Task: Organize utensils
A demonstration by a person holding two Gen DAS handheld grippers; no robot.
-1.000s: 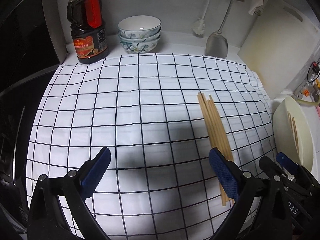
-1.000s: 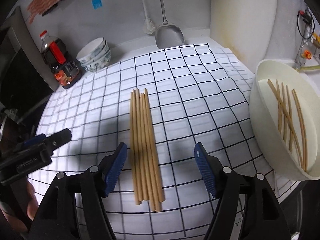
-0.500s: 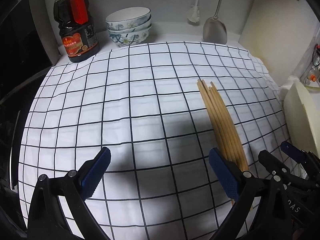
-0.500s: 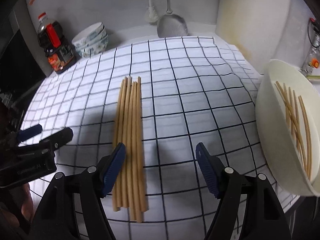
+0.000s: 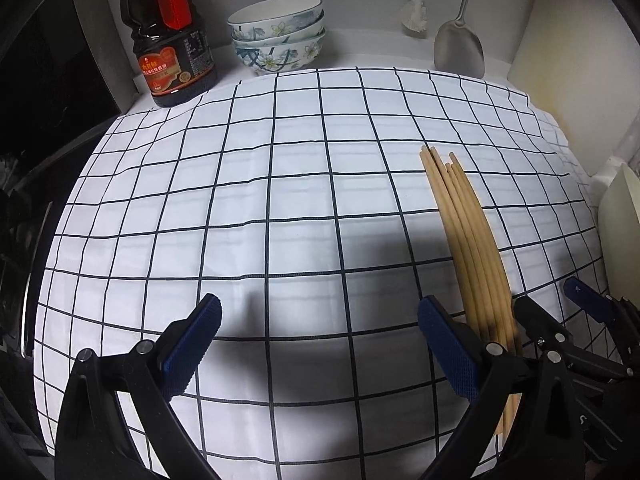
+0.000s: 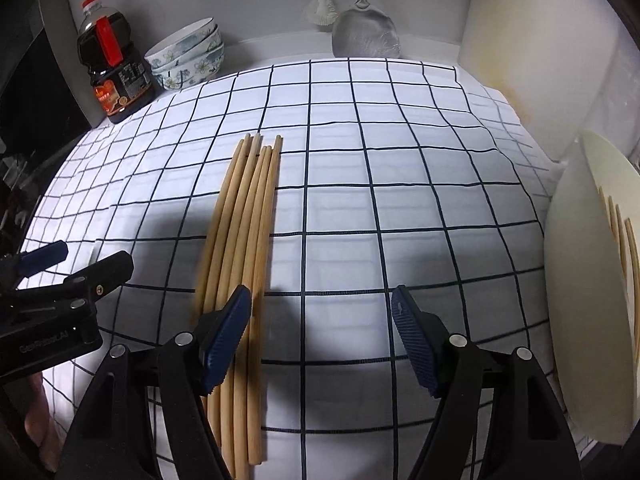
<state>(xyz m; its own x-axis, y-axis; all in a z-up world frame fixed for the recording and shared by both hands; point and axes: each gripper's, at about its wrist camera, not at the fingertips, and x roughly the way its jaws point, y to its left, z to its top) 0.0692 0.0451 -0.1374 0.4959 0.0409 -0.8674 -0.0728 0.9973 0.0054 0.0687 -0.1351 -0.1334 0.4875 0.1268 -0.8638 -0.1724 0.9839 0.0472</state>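
Several wooden chopsticks point(image 6: 244, 216) lie side by side in a bundle on the white checked cloth point(image 6: 360, 184); they also show in the left wrist view point(image 5: 468, 232). My right gripper point(image 6: 320, 332) is open and empty, low over the cloth, its left finger over the near part of the bundle. My left gripper point(image 5: 320, 340) is open and empty to the left of the bundle, its right finger beside the sticks. A cream bowl point(image 6: 576, 304) at the right edge holds several more chopsticks point(image 6: 624, 248).
At the back stand a dark sauce bottle point(image 5: 170, 36), stacked flowered bowls point(image 5: 278, 36), a metal spatula point(image 5: 458, 46) and a brush point(image 5: 416, 12). A pale board point(image 6: 532, 36) leans at the back right. A dark stove area point(image 5: 44, 92) borders the left.
Both grippers have dropped lower and moved forward over the cloth. The right gripper has shifted right, so the bundle now lies under its left finger instead of between its fingers. The chopsticks have not moved.
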